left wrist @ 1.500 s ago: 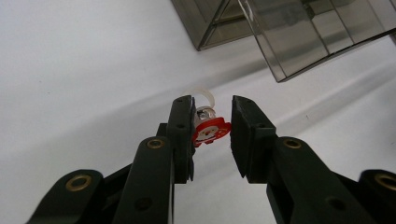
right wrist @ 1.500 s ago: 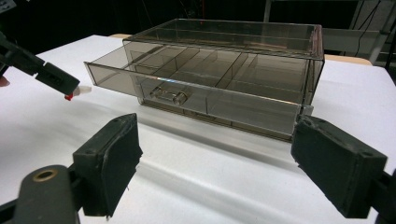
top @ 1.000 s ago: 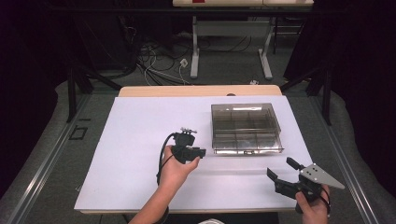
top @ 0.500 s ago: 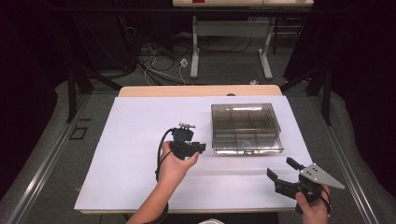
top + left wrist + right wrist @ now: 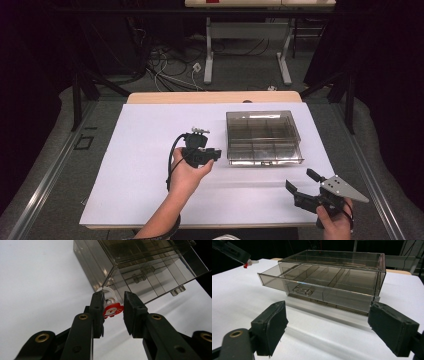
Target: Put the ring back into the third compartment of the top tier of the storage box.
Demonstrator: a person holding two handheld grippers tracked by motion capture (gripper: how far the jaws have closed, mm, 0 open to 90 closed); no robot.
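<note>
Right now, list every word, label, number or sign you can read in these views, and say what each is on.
None can be read.
The small red and white item between the left gripper fingers carries a printed picture, with no letters that can be made out.
The clear smoky drawer box, the white table and the right gripper show no markings.

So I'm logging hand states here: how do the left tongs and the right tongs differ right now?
The left tongs are nearly closed around a small red and white charm; the right tongs are wide open and hold nothing. The left tongs sit beside the smoky clear drawer box's left front corner; the right tongs hover nearer the table's front edge, facing the partly open drawer. Both have black padded jaws.
</note>
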